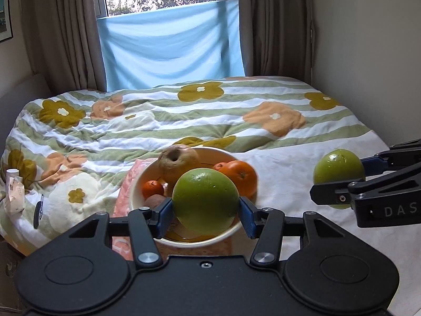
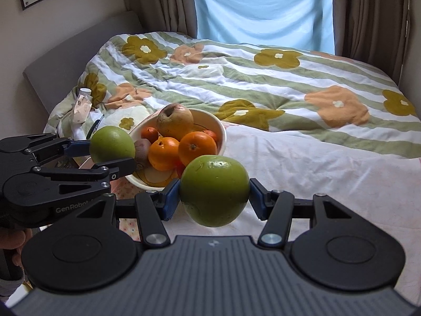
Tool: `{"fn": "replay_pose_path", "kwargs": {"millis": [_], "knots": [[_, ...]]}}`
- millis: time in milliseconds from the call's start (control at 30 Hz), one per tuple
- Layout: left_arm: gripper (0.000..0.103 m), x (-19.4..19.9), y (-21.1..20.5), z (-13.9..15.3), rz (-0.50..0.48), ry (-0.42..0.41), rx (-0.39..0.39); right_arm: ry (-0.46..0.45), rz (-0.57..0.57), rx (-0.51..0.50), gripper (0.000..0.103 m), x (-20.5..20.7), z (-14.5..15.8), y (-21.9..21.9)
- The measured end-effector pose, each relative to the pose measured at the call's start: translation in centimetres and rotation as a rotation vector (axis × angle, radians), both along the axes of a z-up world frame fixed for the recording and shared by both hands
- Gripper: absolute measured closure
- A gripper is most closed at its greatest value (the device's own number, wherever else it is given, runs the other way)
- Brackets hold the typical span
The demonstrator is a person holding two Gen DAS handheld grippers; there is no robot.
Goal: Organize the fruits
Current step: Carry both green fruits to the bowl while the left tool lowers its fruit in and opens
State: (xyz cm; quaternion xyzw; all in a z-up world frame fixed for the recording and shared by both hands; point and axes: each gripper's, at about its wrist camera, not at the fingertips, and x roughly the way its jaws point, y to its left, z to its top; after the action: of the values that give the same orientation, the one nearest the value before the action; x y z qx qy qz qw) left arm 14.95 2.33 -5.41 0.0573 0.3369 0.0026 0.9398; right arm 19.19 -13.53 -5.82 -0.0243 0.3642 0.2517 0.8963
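My left gripper is shut on a green apple, held above the near rim of a cream bowl. From the right wrist view the left gripper and its green apple hang at the bowl's left side. My right gripper is shut on a second green apple, in front of the bowl; in the left wrist view that apple and right gripper are at the right. The bowl holds oranges, a brownish apple and smaller fruit.
The bowl sits on a pink cloth on a bed with a flowered, striped quilt. A small white packet and bottle lie at the quilt's left. Curtains and a blue sheet hang behind; a wall runs along the right.
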Motion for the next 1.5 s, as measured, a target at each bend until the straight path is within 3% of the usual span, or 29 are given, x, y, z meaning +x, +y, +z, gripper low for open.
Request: {"fn": "replay_pose_path", "kwargs": {"millis": [333, 700, 767, 800, 833, 1033, 1500], "knots": [[0.046, 2.8, 2.8, -3.4, -0.07, 0.056, 0.029, 0.032, -0.064, -0.024, 0.033, 1.3, -2.1, 3.5], [0.045, 3.7, 2.8, -5.4, -0.129, 0.081, 0.071, 0.051, -0.113, -0.05, 0.033, 2.1, -3.2, 4.3], [0.034, 3.7, 2.8, -5.2, -0.131, 0.067, 0.074, 0.049, -0.117, -0.05, 0.033, 2.3, -3.1, 4.5], [0.016, 3.5, 2.7, -5.0, -0.133, 0.056, 0.084, 0.047, -0.118, -0.05, 0.033, 2.3, -3.0, 4.5], [0.007, 3.3, 2.7, -4.7, -0.132, 0.036, 0.099, 0.044, -0.119, -0.048, 0.033, 2.4, -2.8, 4.5], [0.007, 2.7, 3.5, -3.5, -0.127, 0.013, 0.11, 0.02, -0.105, -0.042, 0.033, 2.9, -1.8, 5.1], [0.007, 0.9, 7.9, -1.7, 0.01, 0.007, 0.048, -0.047, 0.04, -0.02, 0.033, 5.0, 0.1, 10.8]]}}
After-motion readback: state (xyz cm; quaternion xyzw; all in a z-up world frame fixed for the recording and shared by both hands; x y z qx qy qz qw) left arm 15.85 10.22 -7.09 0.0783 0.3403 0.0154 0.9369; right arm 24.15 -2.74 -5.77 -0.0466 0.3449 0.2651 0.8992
